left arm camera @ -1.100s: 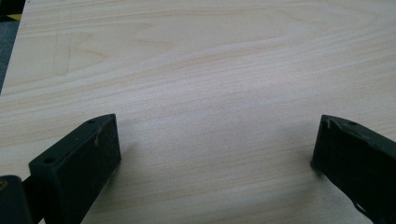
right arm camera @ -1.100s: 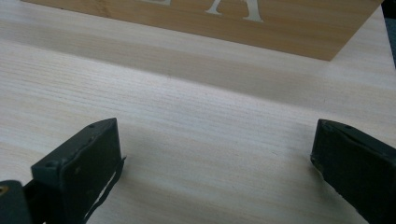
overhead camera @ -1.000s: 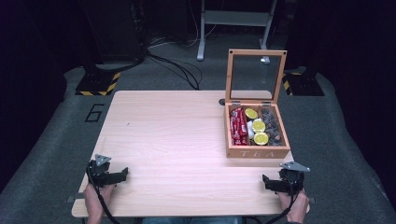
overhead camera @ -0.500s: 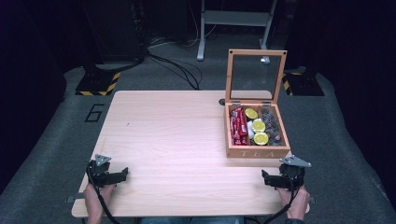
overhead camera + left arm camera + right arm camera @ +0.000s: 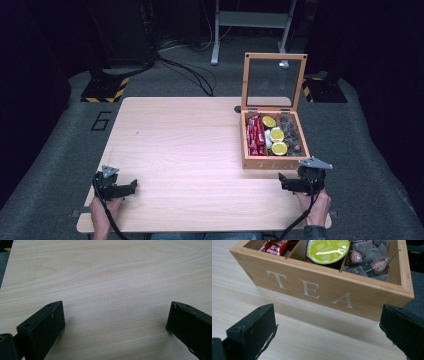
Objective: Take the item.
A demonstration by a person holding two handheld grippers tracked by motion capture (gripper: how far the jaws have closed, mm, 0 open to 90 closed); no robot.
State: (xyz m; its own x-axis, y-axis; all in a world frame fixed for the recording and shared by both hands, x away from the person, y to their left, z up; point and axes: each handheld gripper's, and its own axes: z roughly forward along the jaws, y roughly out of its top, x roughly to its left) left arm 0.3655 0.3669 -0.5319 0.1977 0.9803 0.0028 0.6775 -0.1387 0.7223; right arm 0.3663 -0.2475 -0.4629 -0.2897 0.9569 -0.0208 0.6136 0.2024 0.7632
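A wooden tea box (image 5: 273, 162) stands at the table's right side, its glass lid (image 5: 274, 82) raised upright. Inside lie red packets (image 5: 255, 135), yellow-green capsules (image 5: 276, 135) and dark tea bags (image 5: 293, 136). My right gripper (image 5: 282, 182) sits just in front of the box's near wall, open and holding nothing. In the right gripper view the box front (image 5: 312, 290) reads "TEA", with a green capsule (image 5: 328, 250) and tea bags (image 5: 372, 260) behind it, between my open jaws (image 5: 327, 317). My left gripper (image 5: 133, 186) rests at the near left corner, open over bare wood (image 5: 113, 315).
The light wooden table (image 5: 190, 145) spreads wide between the grippers. The person's hands (image 5: 314, 207) come in over the near edge. Grey floor surrounds the table, with black stands and cables (image 5: 185, 70) beyond the far edge.
My right gripper has edged slightly forward and left, closer to the tea box front. The left gripper has stayed where it was.
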